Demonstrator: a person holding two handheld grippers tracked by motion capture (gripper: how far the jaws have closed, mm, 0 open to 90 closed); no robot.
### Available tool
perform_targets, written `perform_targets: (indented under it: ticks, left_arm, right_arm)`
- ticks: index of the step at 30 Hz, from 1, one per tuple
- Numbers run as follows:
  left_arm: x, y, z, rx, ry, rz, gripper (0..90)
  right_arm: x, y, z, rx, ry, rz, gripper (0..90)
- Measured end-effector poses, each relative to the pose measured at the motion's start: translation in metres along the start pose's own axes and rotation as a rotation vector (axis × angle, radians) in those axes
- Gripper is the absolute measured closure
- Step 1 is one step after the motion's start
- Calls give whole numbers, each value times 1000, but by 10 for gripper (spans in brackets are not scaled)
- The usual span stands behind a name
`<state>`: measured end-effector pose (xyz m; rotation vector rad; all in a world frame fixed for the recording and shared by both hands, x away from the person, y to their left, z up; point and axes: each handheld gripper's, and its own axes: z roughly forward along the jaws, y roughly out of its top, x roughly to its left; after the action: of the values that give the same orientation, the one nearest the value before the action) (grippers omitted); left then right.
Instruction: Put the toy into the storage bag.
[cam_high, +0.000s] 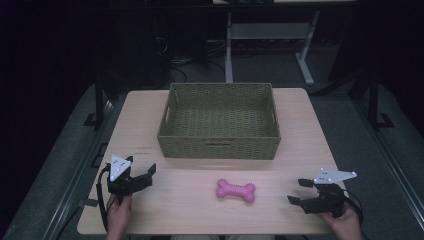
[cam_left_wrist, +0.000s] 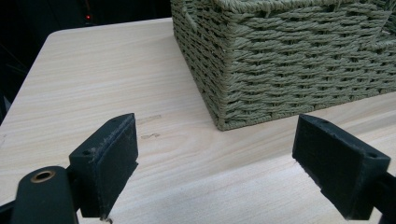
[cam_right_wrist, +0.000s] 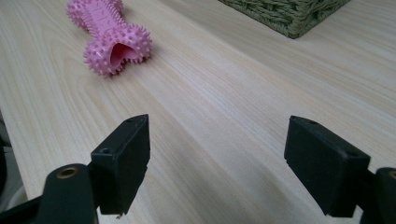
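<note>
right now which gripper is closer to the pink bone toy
Right, by a small margin. The right gripper sits open just beyond the pink bone toy on the person's right; the left gripper, also open, is farther off on its other side.

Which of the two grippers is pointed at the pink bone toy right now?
The right gripper: its view shows the pink spiky bone toy ahead, while the left gripper faces the wicker basket.

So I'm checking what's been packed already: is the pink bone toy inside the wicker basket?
No, the pink spiky bone toy lies on the bare wooden table, in front of the wicker basket, which holds nothing.
</note>
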<state>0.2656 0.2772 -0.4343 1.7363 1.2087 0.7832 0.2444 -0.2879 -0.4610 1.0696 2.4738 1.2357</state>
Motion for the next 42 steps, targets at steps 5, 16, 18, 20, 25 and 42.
perform_targets:
  ticks: [5, 16, 18, 20, 25, 42]
  left_arm:
    - [-1, -1, 0, 9, -7, 6, 137]
    - [-1, -1, 0, 5, -10, -1, 137]
    - [0, -1, -2, -1, -6, -3, 137]
    - [0, -2, -2, -6, -2, -4, 137]
    - [3, -2, -3, -6, 1, -12, 137]
    - [-2, -2, 1, -1, -14, 5, 137]
  right_arm:
    - [1, 4, 0, 4, 9, -13, 214]
    - [9, 22, 2, 20, 22, -43, 201]
    - [11, 26, 3, 32, 23, -50, 196]
    - [12, 29, 4, 37, 36, -56, 195]
    - [17, 40, 5, 74, 39, -88, 188]
    - [29, 65, 12, 140, 75, -155, 182]
